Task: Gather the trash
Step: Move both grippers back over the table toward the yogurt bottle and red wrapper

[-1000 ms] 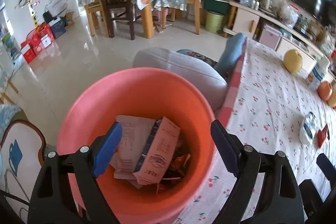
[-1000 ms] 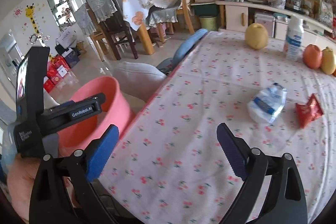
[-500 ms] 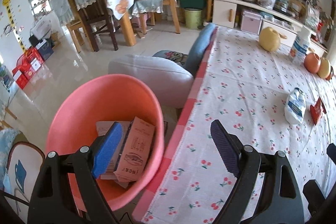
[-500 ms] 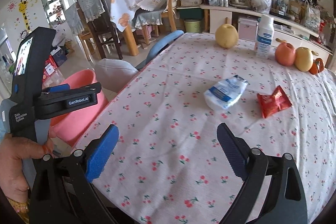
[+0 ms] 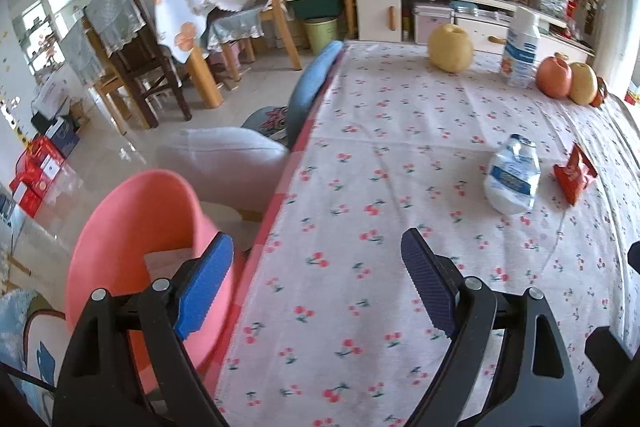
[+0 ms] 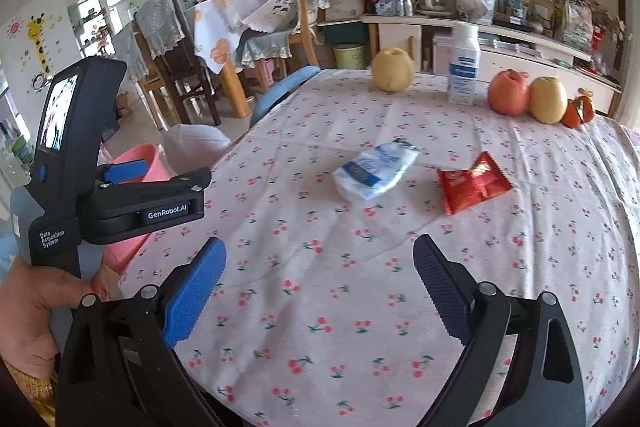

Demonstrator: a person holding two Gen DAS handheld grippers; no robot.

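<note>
A crumpled white and blue plastic bag (image 5: 511, 181) (image 6: 376, 171) and a red snack wrapper (image 5: 574, 177) (image 6: 472, 183) lie on the cherry-print tablecloth (image 5: 400, 155) (image 6: 320, 227). A pink bin (image 5: 132, 227) (image 6: 134, 163) stands on the floor beside the table's left edge, with paper trash inside. My left gripper (image 5: 316, 279) is open and empty over the table's near left edge. My right gripper (image 6: 320, 287) is open and empty above the cloth, short of the bag. The left gripper's body (image 6: 120, 195) shows at the left of the right wrist view.
A yellow pear (image 6: 392, 69), a white bottle (image 6: 464, 67), an apple (image 6: 509, 93) and other fruit (image 6: 548, 99) stand along the table's far edge. A grey cushioned seat (image 5: 224, 163) and a blue chair (image 5: 316, 83) sit by the left edge.
Both grippers have swung right, away from the pink bin and over the table. The bag and wrapper now appear nearer the middle of both views. Both stay open.
</note>
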